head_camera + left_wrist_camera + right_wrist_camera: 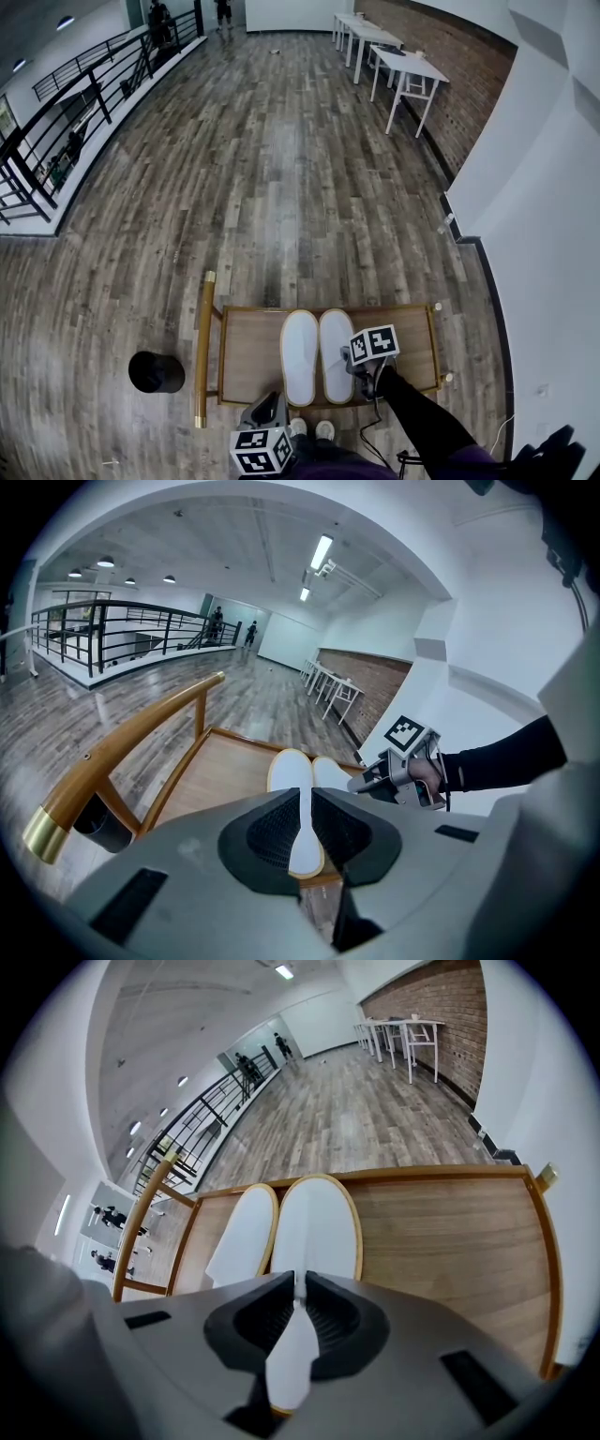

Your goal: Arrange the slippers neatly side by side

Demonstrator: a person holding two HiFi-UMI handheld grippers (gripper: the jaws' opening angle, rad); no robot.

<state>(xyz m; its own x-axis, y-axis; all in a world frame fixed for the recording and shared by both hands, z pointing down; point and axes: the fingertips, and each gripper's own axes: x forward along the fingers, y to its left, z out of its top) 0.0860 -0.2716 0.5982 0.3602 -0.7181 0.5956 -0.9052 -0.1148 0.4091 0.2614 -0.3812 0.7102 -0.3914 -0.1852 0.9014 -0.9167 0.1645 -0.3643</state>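
Two white slippers with tan rims lie side by side, toes pointing away, on a low wooden bench (248, 352). My left gripper (281, 405) is at the bench's front edge, its jaws shut on the heel of the left slipper (300, 356). In the left gripper view, that left slipper (289, 772) runs up from between the left gripper's (305, 832) jaws. My right gripper (352, 367) is shut on the heel side of the right slipper (335, 342). The right gripper view shows the right slipper (317, 1227) pinched by the right gripper (298, 1302), touching the left slipper (242, 1237).
The bench has a raised wooden rail (203, 347) on its left side. A black round bin (157, 371) stands on the plank floor to its left. A white wall (544, 281) runs close on the right. White tables (408, 70) and a black railing (84, 112) are far off.
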